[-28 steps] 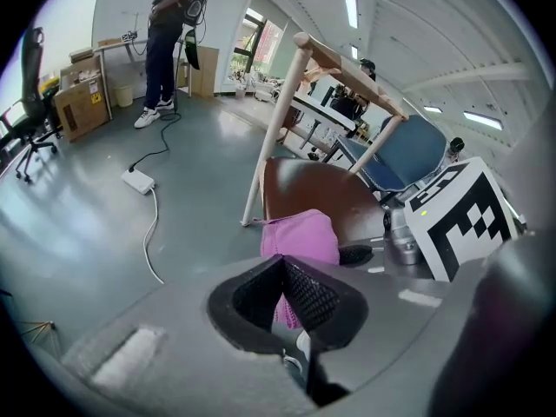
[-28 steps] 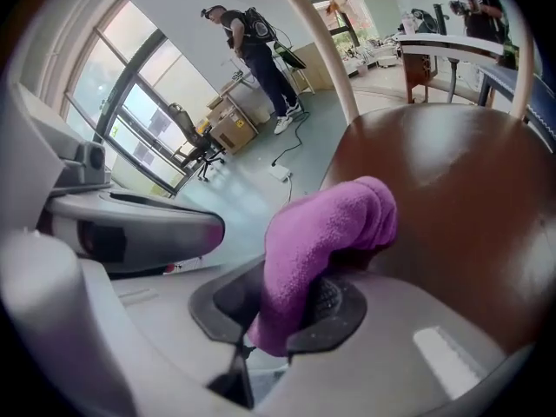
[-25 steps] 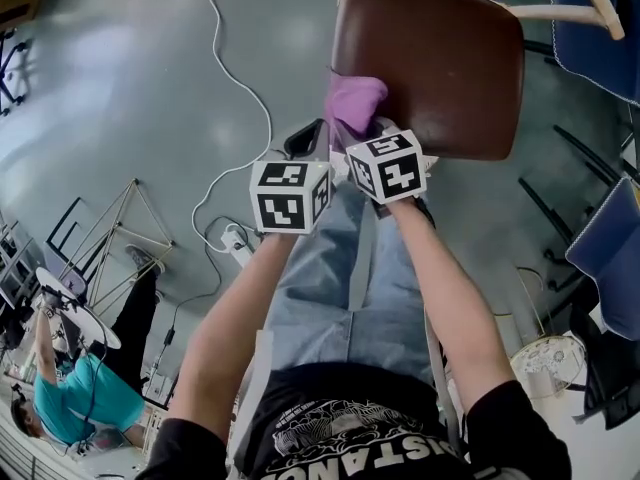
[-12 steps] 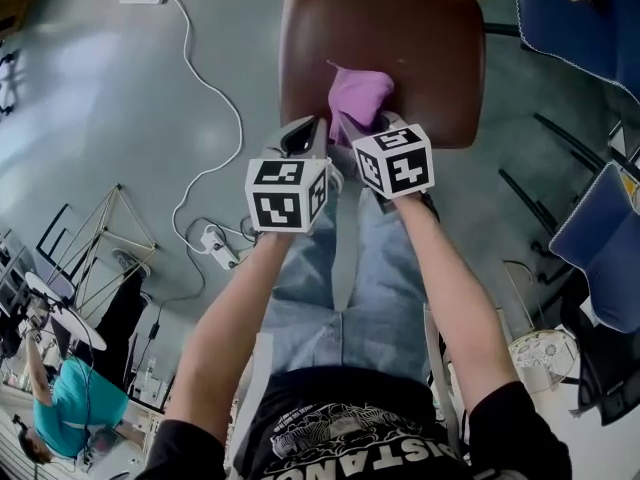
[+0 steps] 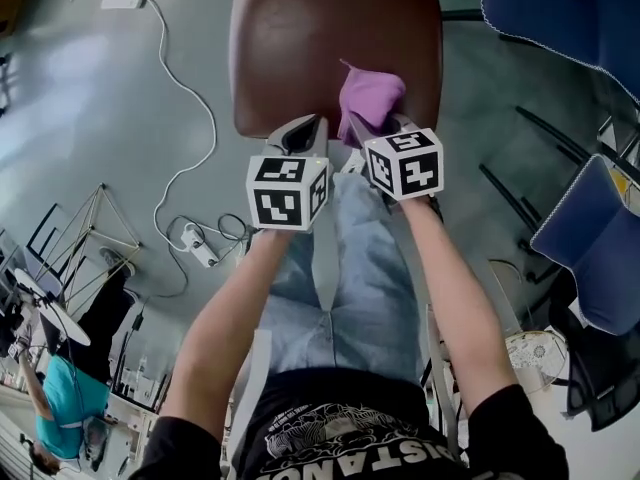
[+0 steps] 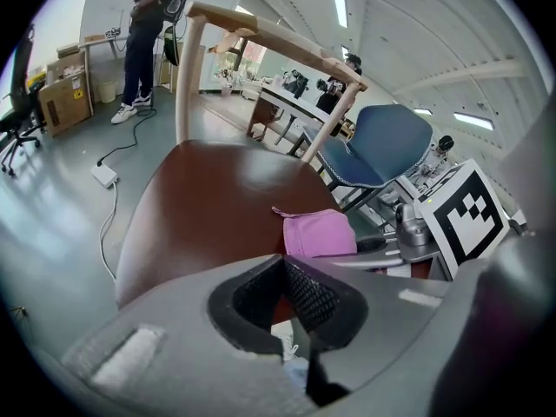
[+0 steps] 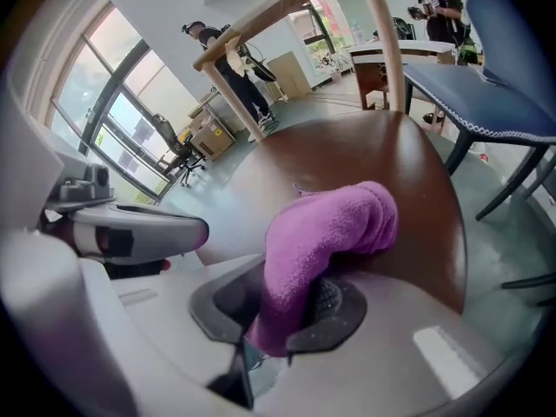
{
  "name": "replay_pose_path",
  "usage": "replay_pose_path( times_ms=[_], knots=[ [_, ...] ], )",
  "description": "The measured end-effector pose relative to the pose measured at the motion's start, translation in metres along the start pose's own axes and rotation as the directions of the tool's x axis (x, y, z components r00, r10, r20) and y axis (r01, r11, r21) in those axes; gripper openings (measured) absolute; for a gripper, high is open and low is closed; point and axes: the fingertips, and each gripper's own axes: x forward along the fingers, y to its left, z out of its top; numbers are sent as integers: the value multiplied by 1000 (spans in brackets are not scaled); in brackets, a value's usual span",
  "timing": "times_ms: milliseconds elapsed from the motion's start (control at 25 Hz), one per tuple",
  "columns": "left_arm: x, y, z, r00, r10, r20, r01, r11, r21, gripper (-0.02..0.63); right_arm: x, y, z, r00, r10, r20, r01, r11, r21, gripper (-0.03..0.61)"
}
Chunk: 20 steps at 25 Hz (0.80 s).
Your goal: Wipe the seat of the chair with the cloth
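The brown chair seat (image 5: pixel 320 48) lies at the top centre of the head view. A purple cloth (image 5: pixel 370 103) rests on its front right part, bunched up. My right gripper (image 5: pixel 378 128) is shut on the cloth's near end; in the right gripper view the cloth (image 7: pixel 326 233) drapes out of the right gripper (image 7: pixel 291 307) onto the seat (image 7: pixel 373 159). My left gripper (image 5: pixel 302 133) hovers at the seat's front edge, left of the cloth. In the left gripper view my left gripper (image 6: pixel 282 269) is shut on nothing, with the seat (image 6: pixel 208 194) and cloth (image 6: pixel 317 233) beyond it.
The pale wooden backrest (image 6: pixel 261 37) rises behind the seat. Blue chairs (image 5: pixel 590 238) stand at the right. A white cable with a power strip (image 5: pixel 192 245) runs over the grey floor at the left. A person in teal (image 5: pixel 60 408) is at the lower left.
The right gripper has dragged the cloth along the seat's front from the left edge to right of the middle. The left gripper kept alongside, still shut.
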Motion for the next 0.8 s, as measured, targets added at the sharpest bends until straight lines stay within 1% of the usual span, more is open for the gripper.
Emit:
replay_pose_path(
  times_ms=[360, 520, 640, 800],
  knots=[
    [22, -56, -1, 999, -35, -5, 35, 999, 36, -3, -46, -65, -15, 998, -57, 33, 55, 997, 57, 66],
    [33, -74, 0, 999, -47, 1, 47, 998, 39, -3, -62, -95, -24, 994, -103, 27, 101, 992, 82, 66],
    [36, -83, 2, 998, -59, -2, 59, 997, 41, -3, -67, -98, -22, 993, -113, 29, 111, 991, 79, 66],
    [27, -87, 13, 997, -73, 8, 72, 997, 42, -3, -68, -82, -8, 993, -95, 63, 91, 994, 62, 66]
  ],
)
